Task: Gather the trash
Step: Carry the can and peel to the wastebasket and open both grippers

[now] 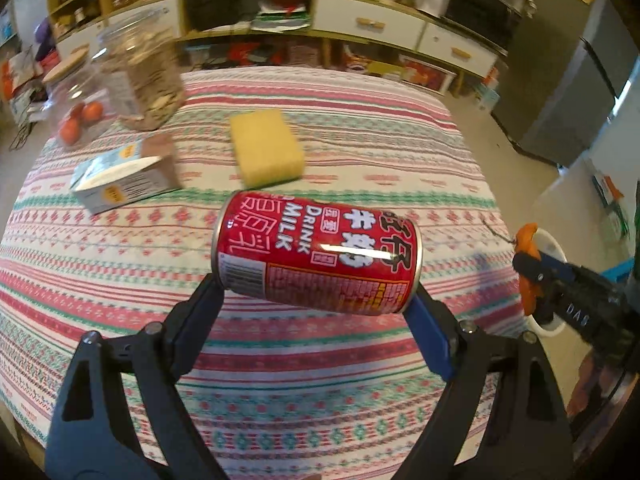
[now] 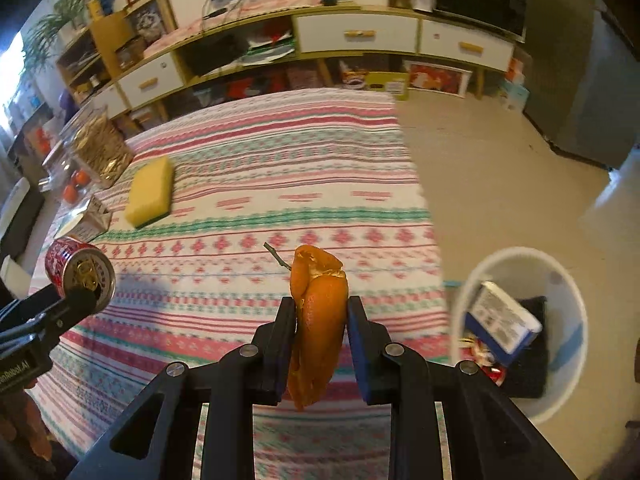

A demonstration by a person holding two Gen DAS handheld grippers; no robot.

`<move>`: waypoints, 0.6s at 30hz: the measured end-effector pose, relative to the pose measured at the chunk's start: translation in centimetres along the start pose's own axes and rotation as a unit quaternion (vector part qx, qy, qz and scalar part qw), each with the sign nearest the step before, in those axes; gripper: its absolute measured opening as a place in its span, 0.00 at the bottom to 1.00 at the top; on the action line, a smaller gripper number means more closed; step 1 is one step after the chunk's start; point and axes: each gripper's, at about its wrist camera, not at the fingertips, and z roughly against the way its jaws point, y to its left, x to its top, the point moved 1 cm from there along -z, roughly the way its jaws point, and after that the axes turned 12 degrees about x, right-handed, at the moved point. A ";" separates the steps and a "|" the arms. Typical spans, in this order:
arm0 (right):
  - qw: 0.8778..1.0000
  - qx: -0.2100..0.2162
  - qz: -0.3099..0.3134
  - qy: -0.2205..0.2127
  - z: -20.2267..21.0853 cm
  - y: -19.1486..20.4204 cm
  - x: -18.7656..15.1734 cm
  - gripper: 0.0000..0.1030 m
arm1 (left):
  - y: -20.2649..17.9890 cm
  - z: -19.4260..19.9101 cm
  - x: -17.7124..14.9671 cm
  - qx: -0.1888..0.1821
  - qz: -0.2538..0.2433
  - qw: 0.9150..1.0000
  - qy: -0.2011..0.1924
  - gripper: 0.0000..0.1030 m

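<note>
- The left gripper (image 1: 318,296) held a red milk-drink can (image 1: 318,252) sideways, its jaws spread wide and pressing on the can's two ends, in the centre of the left wrist view above the striped tablecloth (image 1: 280,380).
- In the right wrist view the same can showed at the left edge, its pull-tab end facing the camera.
- The right gripper (image 2: 320,332) was closed narrowly on a piece of orange peel (image 2: 318,320), which stood upright between the pads in the lower centre of that view, with a thin stem sticking out at its upper left.
- A white trash bin (image 2: 568,288) stood on the floor at the lower right of the right wrist view, just beside the table's edge; a blue-and-white carton (image 2: 504,322) and other rubbish, too blurred to name, lay inside it.
- A yellow sponge (image 1: 266,146) lay flat on the cloth above the can in the left wrist view.
- A light-coloured carton (image 1: 124,176) lay on its side to the left of the sponge.
- In the upper left, a clear jar of seeds (image 1: 140,76) stood just beside a clear container holding orange fruits (image 1: 78,116).
- A long cabinet with white drawers (image 1: 368,20) ran across the top of the frame behind the table.
</note>
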 end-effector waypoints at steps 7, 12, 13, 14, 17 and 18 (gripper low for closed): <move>0.999 -0.021 -0.021 -0.012 3.3 -4.3 -0.5 0.26 | -4.6 0.4 -0.4 -0.022 -0.034 0.999 -0.005 0.86; 0.999 -0.033 -0.039 -0.017 5.0 -7.0 -1.1 0.26 | -8.2 0.6 -0.5 -0.041 -0.058 0.997 -0.009 0.86; 0.998 -0.036 -0.042 -0.018 5.4 -7.7 -1.2 0.26 | -8.9 0.7 -0.6 -0.043 -0.063 0.997 -0.011 0.86; 0.998 -0.040 -0.046 -0.019 5.8 -8.4 -1.4 0.26 | -9.6 0.8 -0.7 -0.045 -0.069 0.997 -0.013 0.86; 0.997 -0.046 -0.057 -0.023 6.9 -10.1 -2.0 0.26 | -11.6 1.0 -1.0 -0.053 -0.088 0.995 -0.018 0.86; 0.997 -0.049 -0.060 -0.024 7.2 -10.6 -2.2 0.26 | -12.5 1.1 -1.2 -0.056 -0.096 0.994 -0.019 0.86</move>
